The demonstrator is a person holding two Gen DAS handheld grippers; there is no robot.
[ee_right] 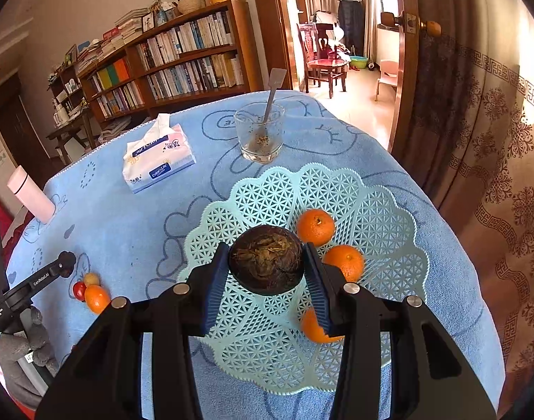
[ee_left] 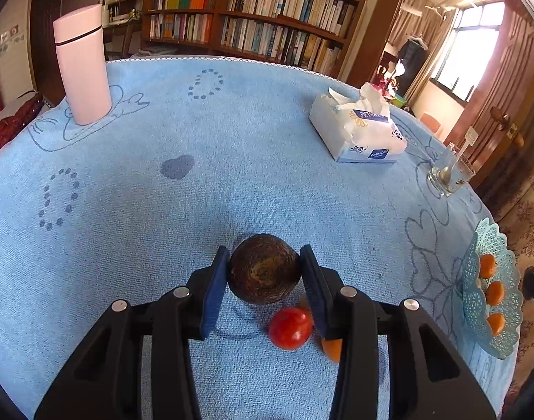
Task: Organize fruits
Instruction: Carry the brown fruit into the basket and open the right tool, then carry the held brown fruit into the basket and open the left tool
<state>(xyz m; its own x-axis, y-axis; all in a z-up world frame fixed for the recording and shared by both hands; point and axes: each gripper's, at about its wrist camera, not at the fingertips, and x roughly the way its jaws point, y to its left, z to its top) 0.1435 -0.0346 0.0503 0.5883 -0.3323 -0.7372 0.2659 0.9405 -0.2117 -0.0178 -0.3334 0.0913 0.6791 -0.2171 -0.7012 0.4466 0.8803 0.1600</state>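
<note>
My left gripper is shut on a dark brown round fruit, held above the blue cloth. Below it lie a red tomato and an orange. My right gripper is shut on another dark brown round fruit, held over the pale blue lattice plate. Three oranges lie on the plate; one is partly hidden by my right finger. In the right wrist view the left gripper reaches over an orange, a tomato and a small yellowish fruit.
A tissue pack and a glass with a spoon stand on the far side of the table. A pink bottle stands at the far left. The plate sits near the table's right edge. A bookshelf is behind.
</note>
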